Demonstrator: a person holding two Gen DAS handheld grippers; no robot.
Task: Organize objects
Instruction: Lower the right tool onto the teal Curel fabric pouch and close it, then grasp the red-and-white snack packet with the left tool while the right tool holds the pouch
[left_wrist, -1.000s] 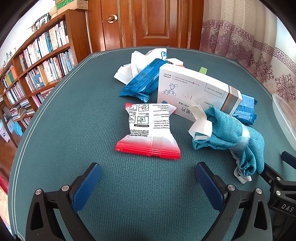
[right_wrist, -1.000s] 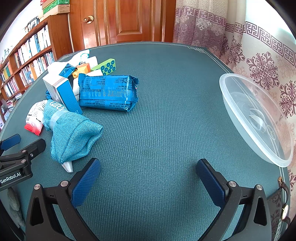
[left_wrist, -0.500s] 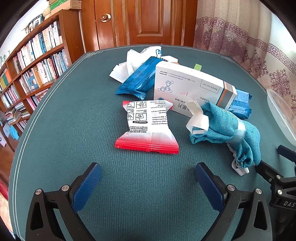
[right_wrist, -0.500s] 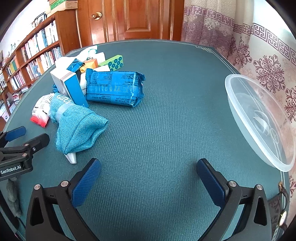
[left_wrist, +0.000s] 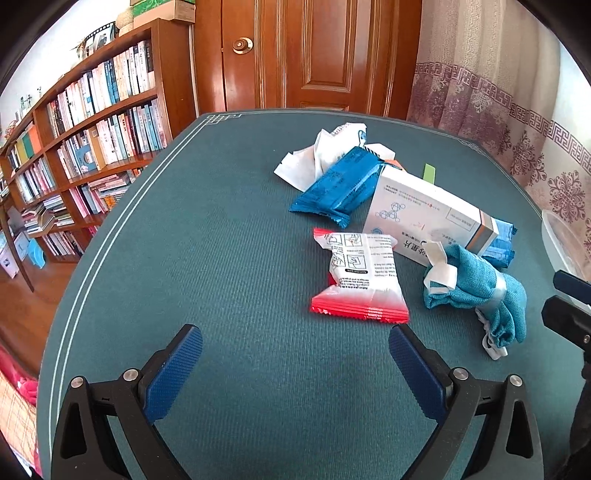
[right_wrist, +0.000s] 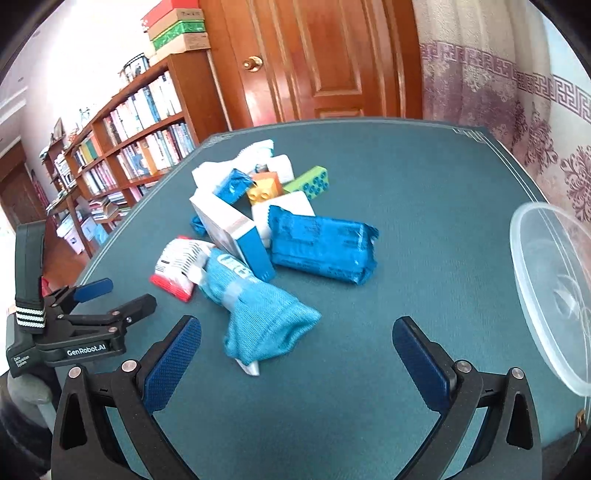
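A pile lies on the green table (left_wrist: 221, 258): a red-and-white packet (left_wrist: 356, 275) (right_wrist: 175, 267), a teal cloth bundle (left_wrist: 480, 288) (right_wrist: 258, 314), a white medicine box (left_wrist: 424, 218) (right_wrist: 231, 230), blue packets (left_wrist: 340, 186) (right_wrist: 321, 247), white wrappers (left_wrist: 317, 158) and toy bricks (right_wrist: 288, 186). My left gripper (left_wrist: 295, 362) (right_wrist: 114, 295) is open, just short of the red-and-white packet. Open too, my right gripper (right_wrist: 295, 354) hovers at the near end of the teal bundle, and nothing lies between either pair of fingers.
A clear plastic bowl (right_wrist: 546, 288) (left_wrist: 554, 236) sits at the table's right edge. A bookshelf (left_wrist: 85, 147) stands to the left and a wooden door (left_wrist: 314, 55) behind the table. Curtains (right_wrist: 517, 92) hang on the right. Bare cloth lies in front of both grippers.
Both cameras have pulled back, tilted up and turned right, so the pile sits farther off. The right gripper swung left toward the teal bundle. Nothing on the table moved.
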